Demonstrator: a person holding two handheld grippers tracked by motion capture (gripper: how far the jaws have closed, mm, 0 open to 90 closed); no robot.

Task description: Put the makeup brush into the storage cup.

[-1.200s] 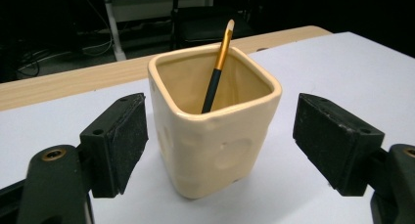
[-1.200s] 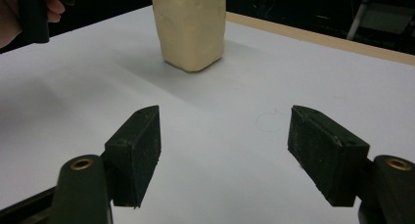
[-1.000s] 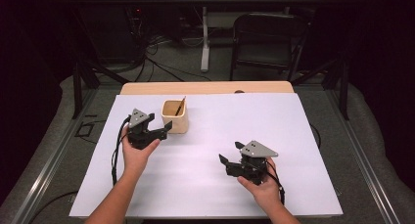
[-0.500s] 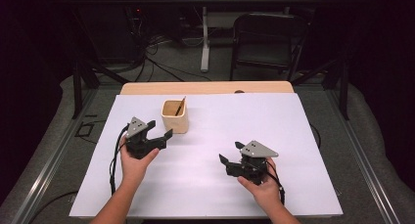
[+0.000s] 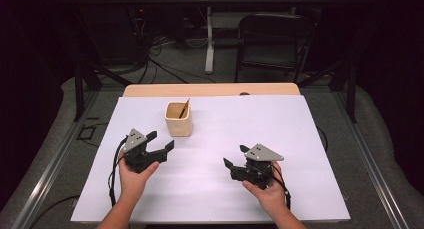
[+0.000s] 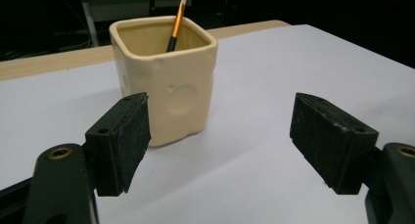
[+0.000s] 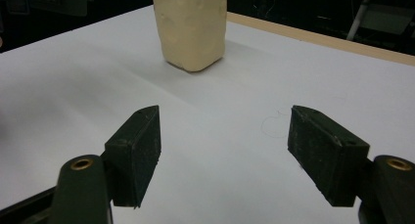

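Jaws of both grippers stand spread with nothing between them. High view: the left gripper [image 5: 161, 142] sits on the white tabletop [image 5: 300, 139] just below and left of the cream cup [image 5: 179, 120], not touching it; a brush [image 5: 184, 108] leans inside the cup. The right gripper [image 5: 235, 156] rests well apart, toward the near right.

Left gripper view: the cup [image 6: 166, 84] stands upright close ahead, nearer the left pad [image 6: 134, 136], brush handle [image 6: 177, 21] tilted in it.

Right gripper view: the cup [image 7: 191, 28] stands farther off, beyond the gap.
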